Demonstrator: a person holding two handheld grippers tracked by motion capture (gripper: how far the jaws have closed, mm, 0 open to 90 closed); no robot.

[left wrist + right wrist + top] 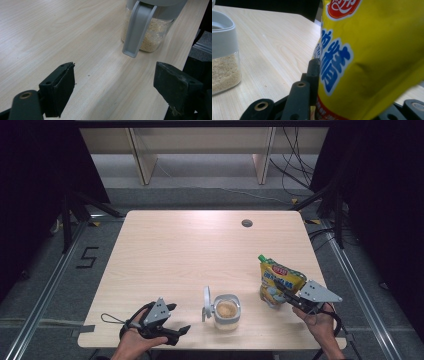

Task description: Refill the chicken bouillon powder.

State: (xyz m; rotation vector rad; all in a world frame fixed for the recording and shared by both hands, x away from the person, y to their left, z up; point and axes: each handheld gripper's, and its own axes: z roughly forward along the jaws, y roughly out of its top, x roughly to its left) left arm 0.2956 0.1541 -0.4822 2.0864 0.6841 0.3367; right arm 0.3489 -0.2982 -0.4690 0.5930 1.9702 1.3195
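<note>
A person is sitting at a pale wooden desk [190,245], with both forearms coming in from the near edge.

At the near left corner, the person's left hand [131,343] is holding the left gripper [176,318] low over the desk. Its two black fingers [58,87] are standing wide apart with nothing between them, pointing toward the jar.

Just beyond and to the right of that gripper, a clear jar [227,312] is standing upright near the front edge, roughly at the middle of the desk's width. It is partly filled with a tan, grainy powder. Its grey hinged lid [206,303] is flipped open and is hanging off the jar's left side. In the left gripper view the lid's grey latch [136,30] is hanging down over the front of the glass.

At the near right, the person's right hand [320,324] is holding the right gripper [278,292], which has a grey three-cornered plate [319,292] on top. Its fingers [313,75] are clamped on the lower part of a yellow pouch [277,279]. The pouch is standing upright to the right of the jar and apart from it, with blue lettering, a red logo and a green cap [261,257] at its top left corner.

Farther back, a small round grey grommet [246,223] is set into the desk near its far edge. Beyond the desk, cables [295,165] are trailing across a grey floor in front of pale wooden panels [145,155].
</note>
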